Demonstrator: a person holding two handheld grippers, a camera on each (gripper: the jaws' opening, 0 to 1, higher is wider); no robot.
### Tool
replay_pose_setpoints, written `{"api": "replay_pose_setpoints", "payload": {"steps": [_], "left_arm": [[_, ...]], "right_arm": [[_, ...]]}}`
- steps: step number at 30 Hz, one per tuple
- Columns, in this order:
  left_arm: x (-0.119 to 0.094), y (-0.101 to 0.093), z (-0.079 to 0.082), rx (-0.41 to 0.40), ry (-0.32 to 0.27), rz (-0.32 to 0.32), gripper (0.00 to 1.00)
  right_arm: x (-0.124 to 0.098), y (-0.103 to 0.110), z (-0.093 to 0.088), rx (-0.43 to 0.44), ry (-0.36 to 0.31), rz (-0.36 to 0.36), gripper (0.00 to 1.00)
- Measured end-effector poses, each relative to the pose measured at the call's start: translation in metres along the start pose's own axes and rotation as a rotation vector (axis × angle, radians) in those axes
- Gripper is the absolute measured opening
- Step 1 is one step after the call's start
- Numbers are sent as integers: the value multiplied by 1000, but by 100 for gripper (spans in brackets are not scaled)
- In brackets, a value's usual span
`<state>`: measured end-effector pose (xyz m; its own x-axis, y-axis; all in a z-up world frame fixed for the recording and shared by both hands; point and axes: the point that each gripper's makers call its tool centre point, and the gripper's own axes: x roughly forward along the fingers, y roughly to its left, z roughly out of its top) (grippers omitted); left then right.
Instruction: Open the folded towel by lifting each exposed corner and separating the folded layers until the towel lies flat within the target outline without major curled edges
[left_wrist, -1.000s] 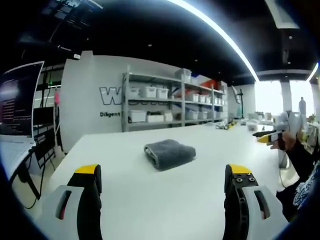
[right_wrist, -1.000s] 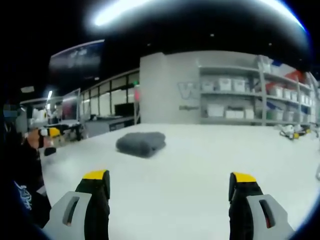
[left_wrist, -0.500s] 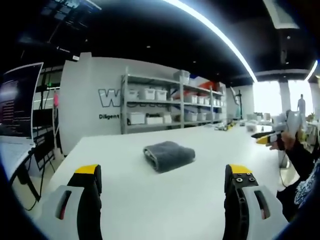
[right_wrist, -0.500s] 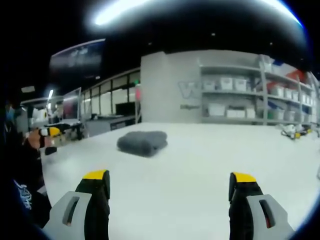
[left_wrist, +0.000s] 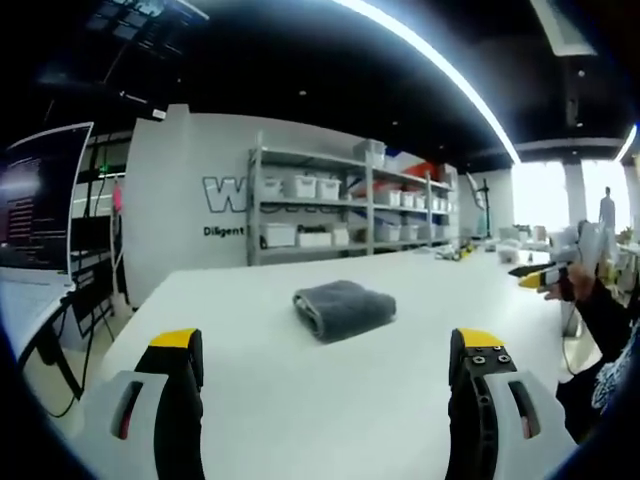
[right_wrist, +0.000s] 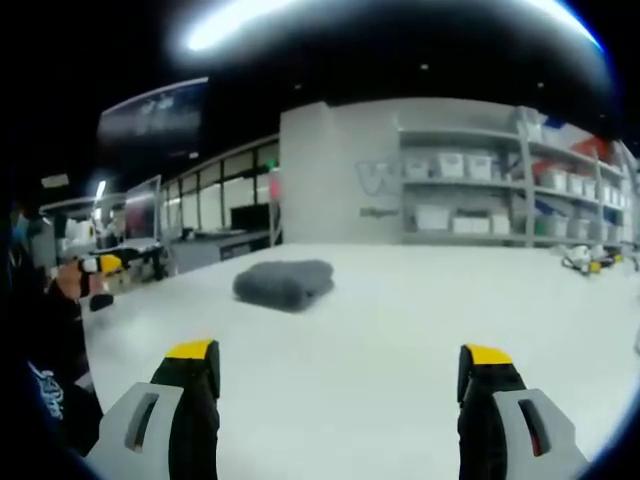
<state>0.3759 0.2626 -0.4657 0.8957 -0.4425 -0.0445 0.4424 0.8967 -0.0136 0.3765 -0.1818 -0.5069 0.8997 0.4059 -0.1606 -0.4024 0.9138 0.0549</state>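
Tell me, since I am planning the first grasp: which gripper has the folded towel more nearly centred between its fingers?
The left gripper: the folded grey towel sits almost midway between its fingers. For the right gripper, the towel lies off toward its left finger.

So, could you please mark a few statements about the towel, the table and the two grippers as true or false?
1. The grey towel is still folded. True.
2. The left gripper is clamped on the towel. False: its jaws stand wide apart, short of the towel.
3. The towel lies on a white table. True.
4. The right gripper holds a towel corner. False: it is open and apart from the towel.
5. Shelves with bins stand beyond the table. True.
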Motion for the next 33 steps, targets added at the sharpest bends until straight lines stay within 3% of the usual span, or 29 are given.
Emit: {"api": "replay_pose_setpoints", "payload": {"steps": [5, 7, 15, 33], "left_arm": [[1, 2, 3, -33, -21, 4, 100], [3, 2, 0, -46, -1, -3, 100], [4, -1, 1, -32, 12, -2, 100], [5, 0, -6, -40, 42, 5, 100]], "right_arm": [[1, -1, 0, -1, 1, -2, 100], [6, -1, 0, -7, 10, -3, 100], [14, 3, 7, -17, 2, 1, 100], [9, -2, 1, -5, 7, -5, 100]]}}
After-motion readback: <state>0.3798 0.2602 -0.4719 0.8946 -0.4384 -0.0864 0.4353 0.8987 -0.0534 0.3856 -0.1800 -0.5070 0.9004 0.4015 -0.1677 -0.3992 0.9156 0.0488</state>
